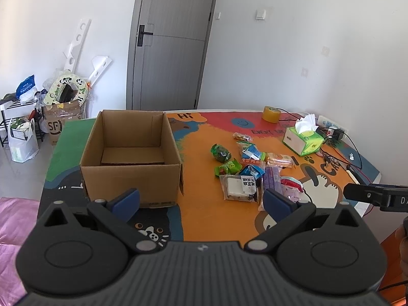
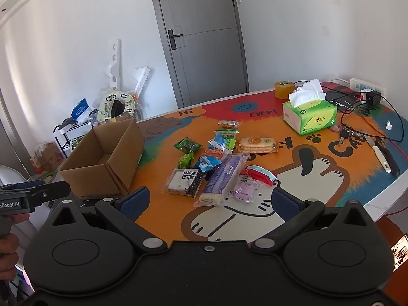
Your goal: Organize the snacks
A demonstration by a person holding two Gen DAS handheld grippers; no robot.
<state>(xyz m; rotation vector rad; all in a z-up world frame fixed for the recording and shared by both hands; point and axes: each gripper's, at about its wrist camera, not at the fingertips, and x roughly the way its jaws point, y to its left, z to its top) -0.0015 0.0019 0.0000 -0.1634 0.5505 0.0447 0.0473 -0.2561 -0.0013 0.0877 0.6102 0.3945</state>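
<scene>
An empty open cardboard box stands on the left part of the colourful table mat. To its right lies a loose heap of several wrapped snacks: a white-and-black cake pack, a long purple pack, green packs, a cracker pack. My left gripper hovers open near the box's front right corner, holding nothing. My right gripper hovers open just in front of the heap, also holding nothing.
A green tissue box, a yellow tape roll, a power strip, cables, keys and a knife occupy the table's right side. Bags, cartons and a rack crowd the floor left, before a grey door.
</scene>
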